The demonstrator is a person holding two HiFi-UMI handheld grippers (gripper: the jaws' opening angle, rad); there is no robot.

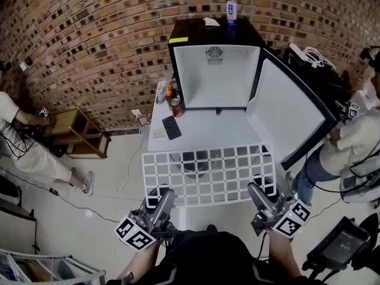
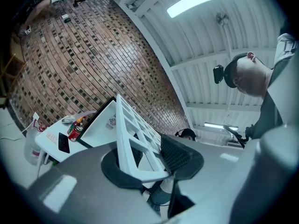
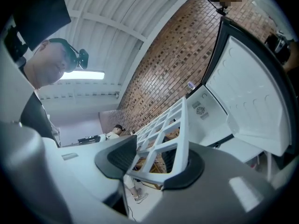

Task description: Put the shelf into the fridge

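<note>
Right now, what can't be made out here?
Fridge rails, if any: head view, too small.
Shelf near corners: head view, under left gripper and right gripper.
Can label atop fridge: head view, too small.
Table front: head view, hidden by shelf.

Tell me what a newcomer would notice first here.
A white lattice plastic shelf fills the middle, gripped at its near edge by the left hand-held gripper and the right hand-held gripper. Just beyond it, a small black fridge with a white inside stands on a white table, its door swung open to the right.
</note>
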